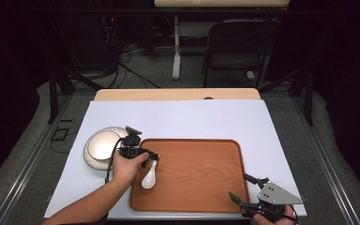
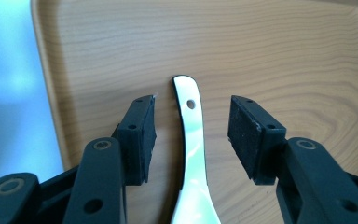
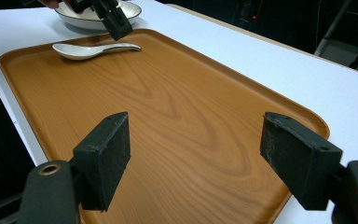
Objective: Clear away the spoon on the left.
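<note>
A white ceramic spoon (image 1: 149, 177) lies on the wooden tray (image 1: 201, 187) near its left edge. My left gripper (image 1: 153, 156) hovers over the spoon's handle with its jaws open; the handle (image 2: 189, 135) runs between the two pads without touching them. The spoon (image 3: 91, 49) also shows at the tray's far corner in the right gripper view, with the left gripper (image 3: 114, 21) above it. My right gripper (image 1: 247, 187) stands open at the tray's near right corner, nothing between its pads (image 3: 105, 156).
A white bowl on a plate (image 1: 102, 144) sits left of the tray on the white table cover (image 1: 178, 119). A black chair (image 1: 236, 47) and cables stand on the floor beyond the table.
</note>
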